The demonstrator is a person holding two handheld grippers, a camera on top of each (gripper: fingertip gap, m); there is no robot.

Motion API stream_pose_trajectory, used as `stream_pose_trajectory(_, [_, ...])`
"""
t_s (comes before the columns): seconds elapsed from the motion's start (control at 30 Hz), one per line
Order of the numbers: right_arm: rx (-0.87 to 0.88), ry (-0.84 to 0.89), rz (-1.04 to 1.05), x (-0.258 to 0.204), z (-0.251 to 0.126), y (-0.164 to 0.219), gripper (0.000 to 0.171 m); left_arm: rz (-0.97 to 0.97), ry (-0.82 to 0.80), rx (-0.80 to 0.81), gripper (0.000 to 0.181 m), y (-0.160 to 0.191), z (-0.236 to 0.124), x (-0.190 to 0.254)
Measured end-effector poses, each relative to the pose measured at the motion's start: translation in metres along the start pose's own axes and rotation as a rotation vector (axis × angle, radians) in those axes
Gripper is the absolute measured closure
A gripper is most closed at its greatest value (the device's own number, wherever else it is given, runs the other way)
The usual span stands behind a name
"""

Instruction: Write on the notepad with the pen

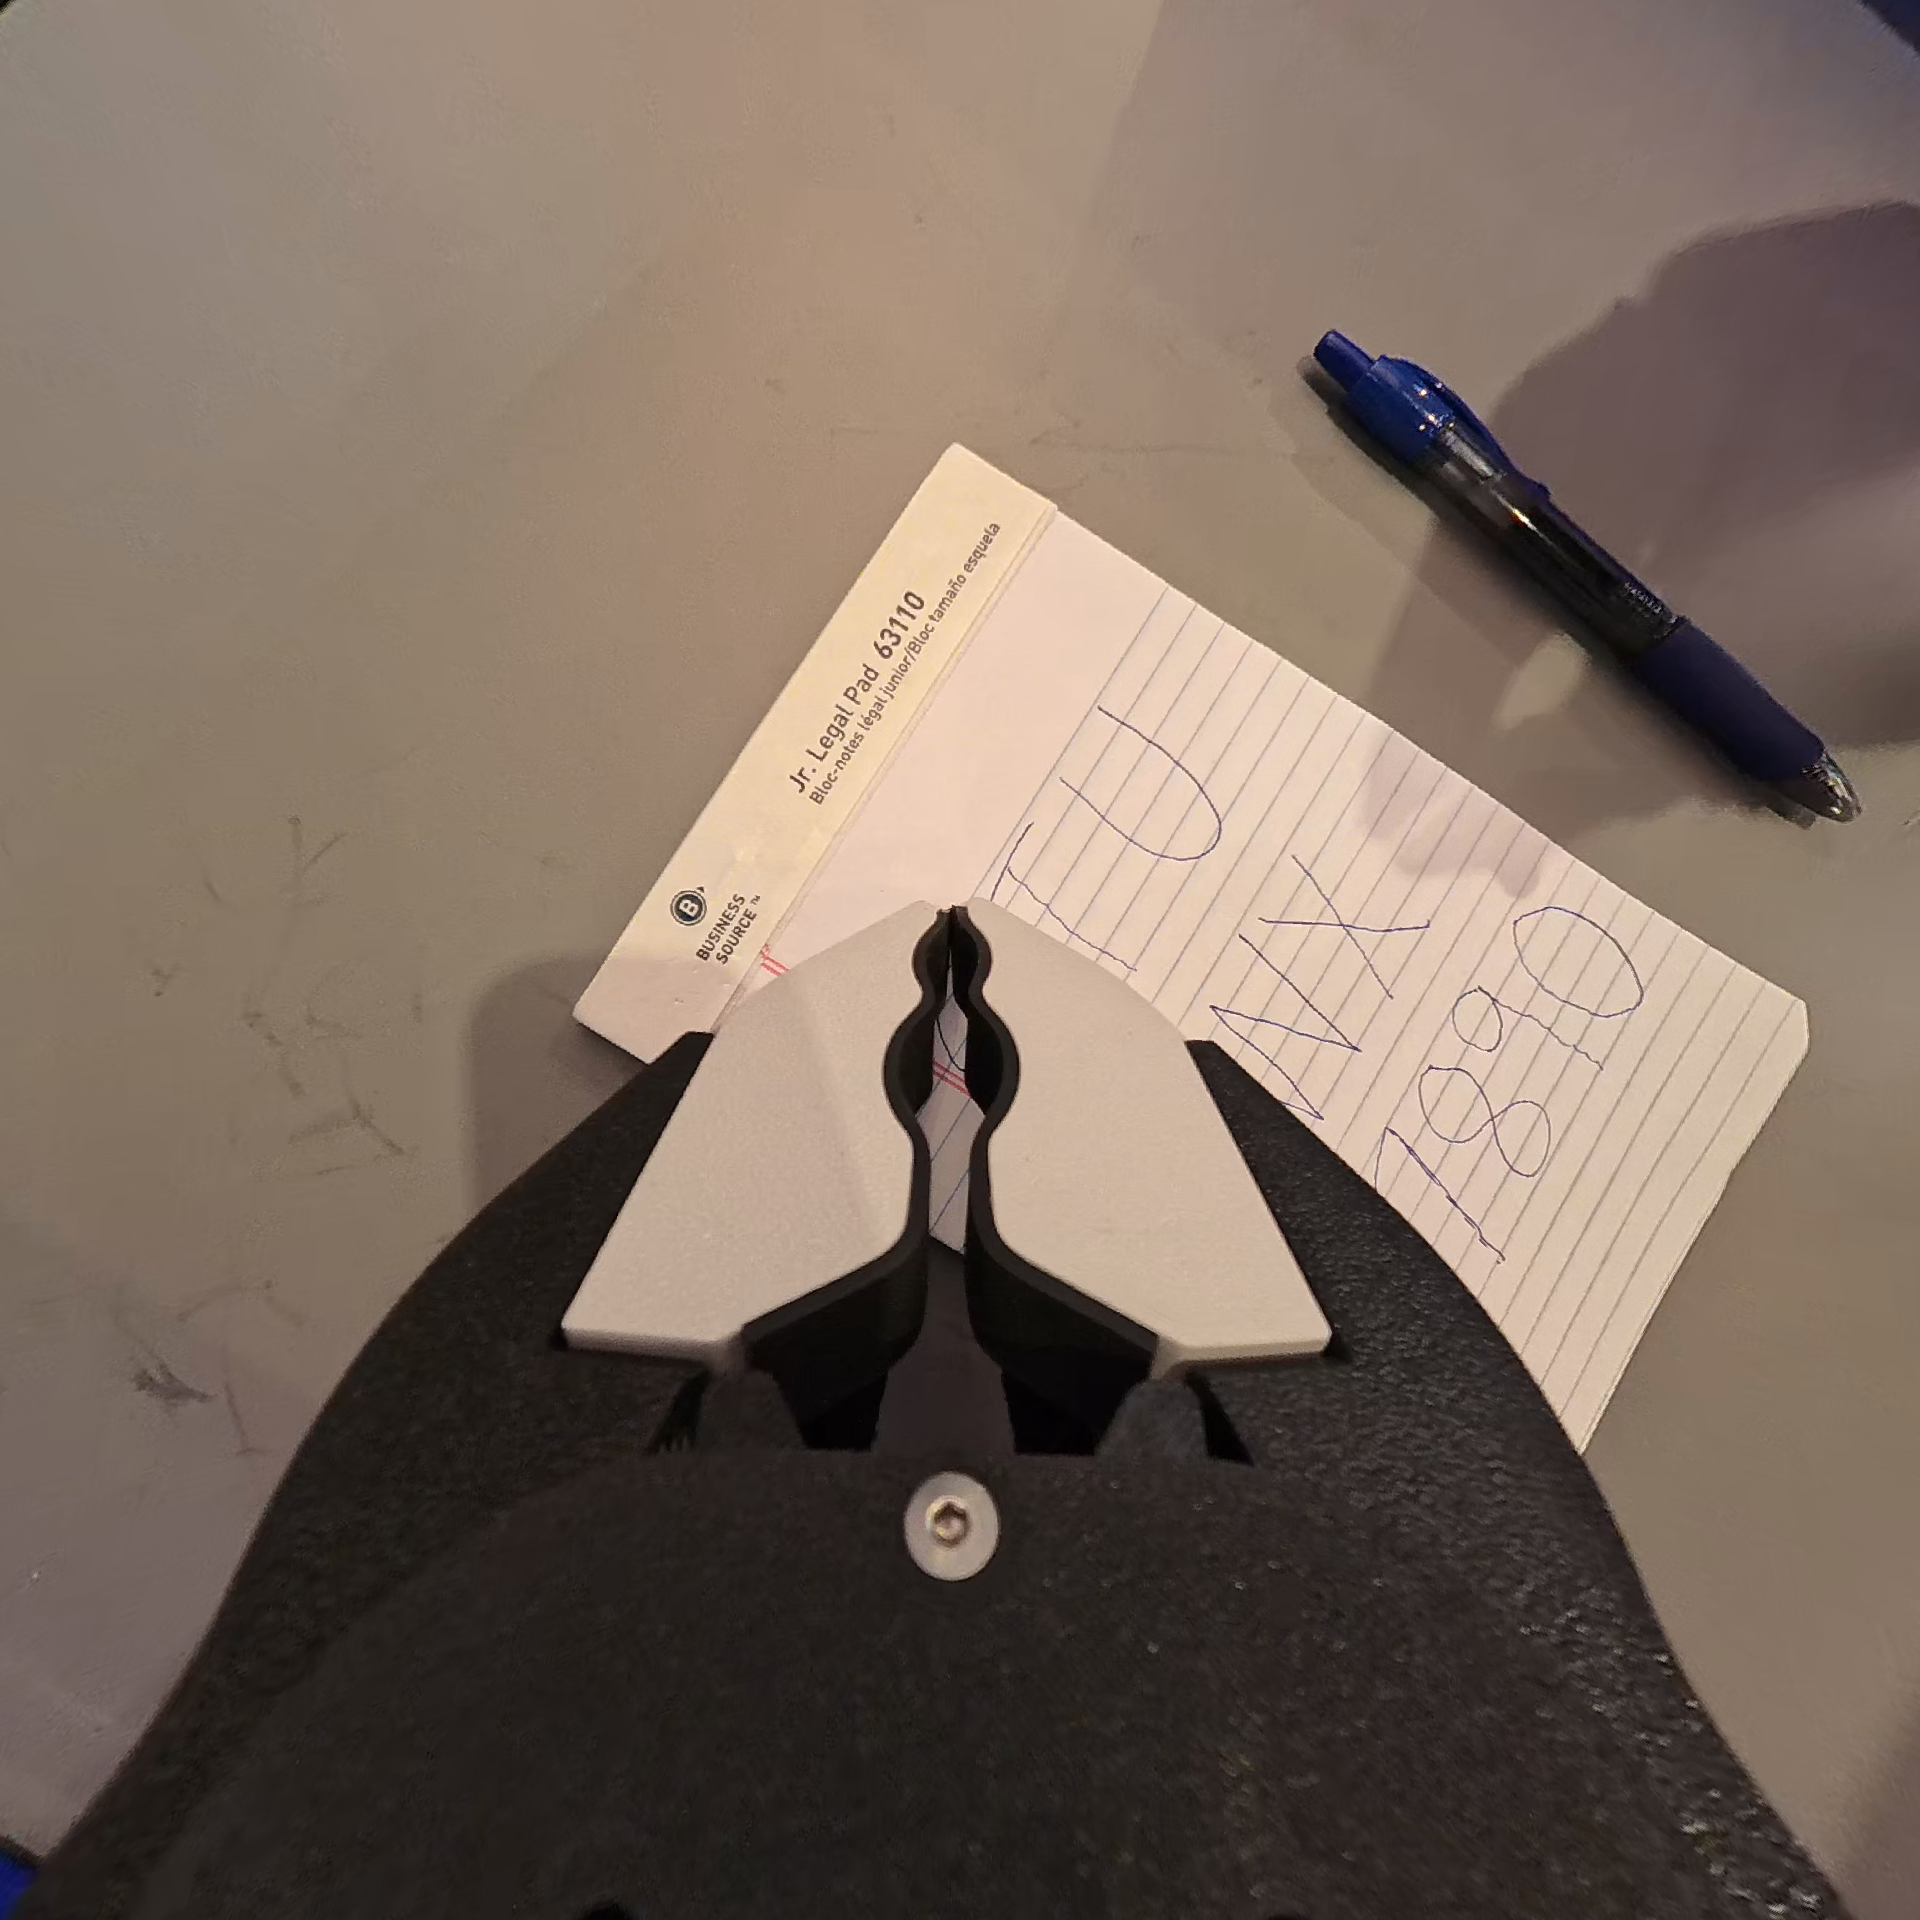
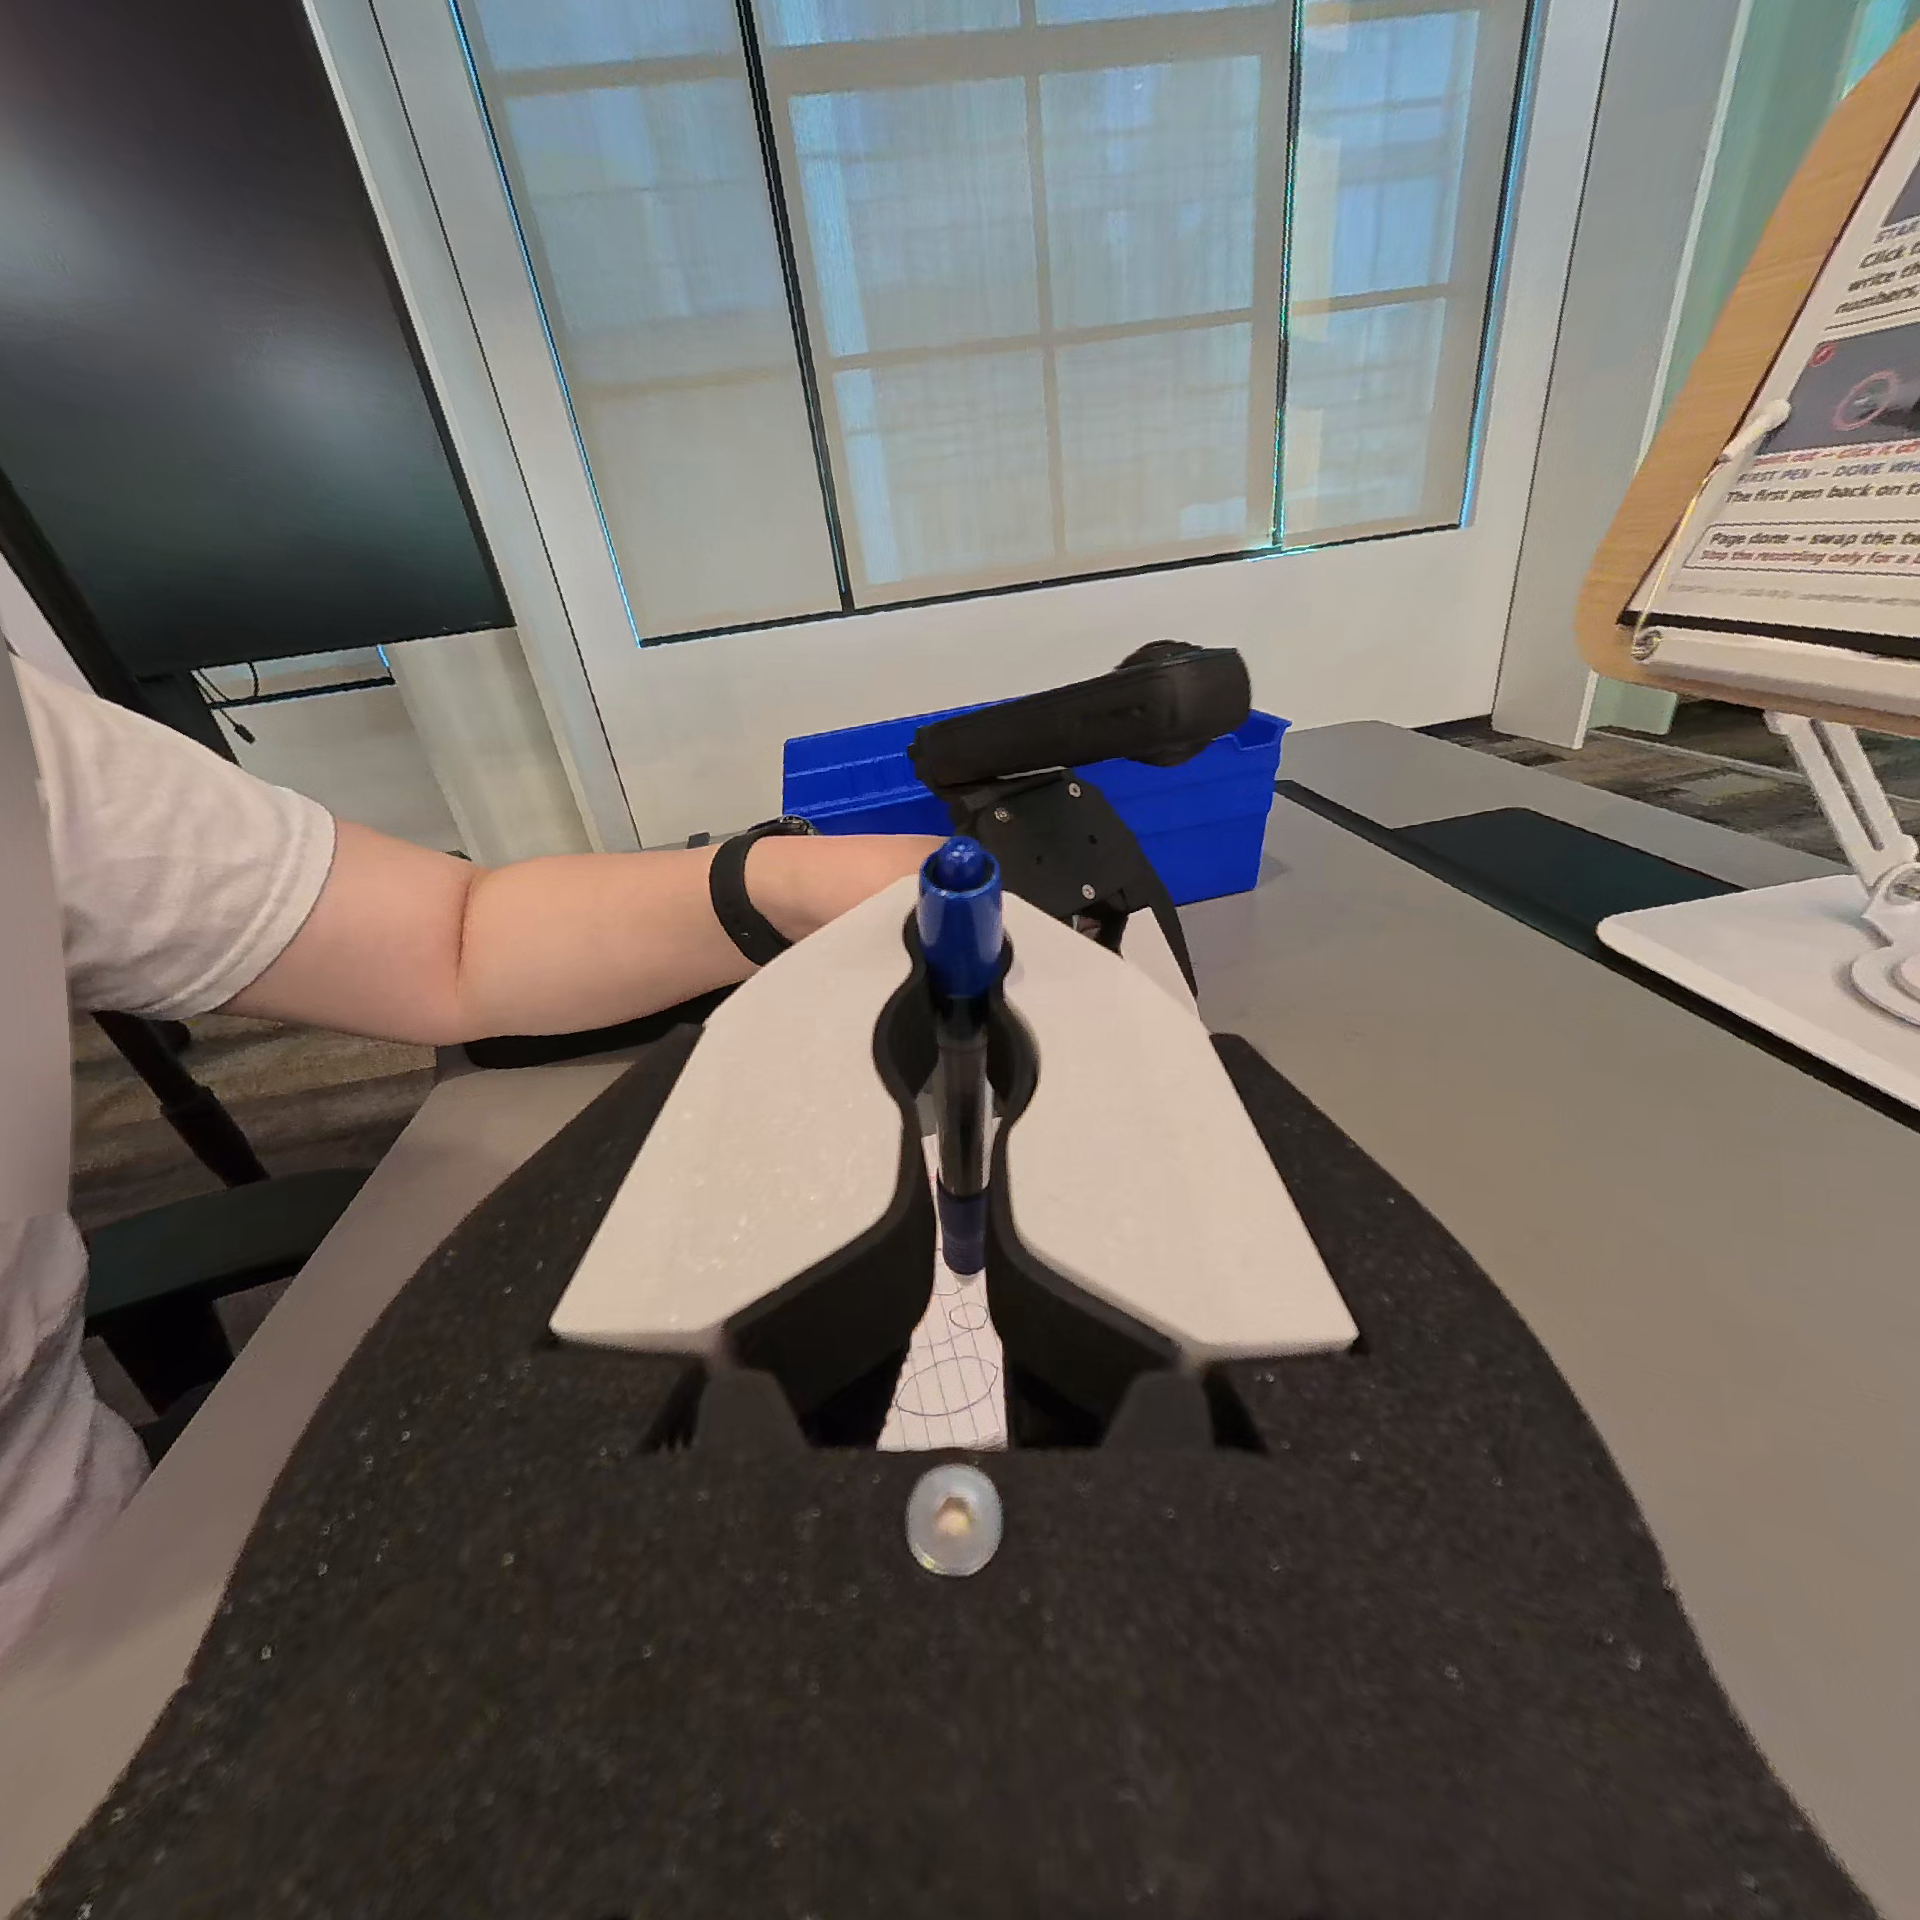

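The right gripper (image 2: 961, 971) clamps an upright blue pen (image 2: 958, 935) above the notepad (image 2: 951, 1387). The left gripper (image 1: 952, 920), fingertips together and empty, sits over the notepad (image 1: 1299, 935) on the grey table (image 1: 416, 416). Beyond lies a second pen (image 1: 1579, 587), beside the pad.

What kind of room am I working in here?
Probably an office or meeting room: a grey table by large gridded windows, a big dark wall screen, and a stand holding an instruction sheet.
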State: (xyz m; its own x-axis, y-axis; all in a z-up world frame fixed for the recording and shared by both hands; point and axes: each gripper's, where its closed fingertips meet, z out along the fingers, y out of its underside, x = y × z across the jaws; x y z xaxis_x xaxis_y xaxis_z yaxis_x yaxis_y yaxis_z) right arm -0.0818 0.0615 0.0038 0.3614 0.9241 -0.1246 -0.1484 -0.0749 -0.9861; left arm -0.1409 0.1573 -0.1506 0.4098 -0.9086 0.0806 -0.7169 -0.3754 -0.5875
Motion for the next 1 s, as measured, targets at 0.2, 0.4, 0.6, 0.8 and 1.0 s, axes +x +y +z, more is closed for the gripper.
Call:
stream_pose_trajectory(0.2, [0.003, 0.000, 0.003, 0.0015, -0.0035, -0.0003, 0.167, 0.002, -0.003, 0.000, 0.181, -0.0002, 0.0001, 0.0000])
stream_pose_trajectory(0.4, [0.004, -0.002, 0.008, 0.0027, -0.0062, -0.0003, 0.167, 0.003, -0.005, 0.000, 0.181, -0.0002, 0.0001, -0.0001])
stream_pose_trajectory(0.6, [0.000, -0.002, 0.012, 0.0045, -0.0072, 0.0008, 0.167, 0.002, -0.002, 0.001, 0.181, -0.0002, 0.0000, -0.0002])
stream_pose_trajectory(0.8, [0.003, -0.002, 0.013, 0.0048, -0.0079, 0.0002, 0.167, 0.001, -0.002, 0.002, 0.181, -0.0002, 0.0000, -0.0002])
stream_pose_trajectory(1.0, [0.005, -0.005, 0.015, 0.0044, -0.0081, -0.0005, 0.167, -0.003, -0.002, 0.003, 0.181, -0.0002, 0.0000, -0.0002])
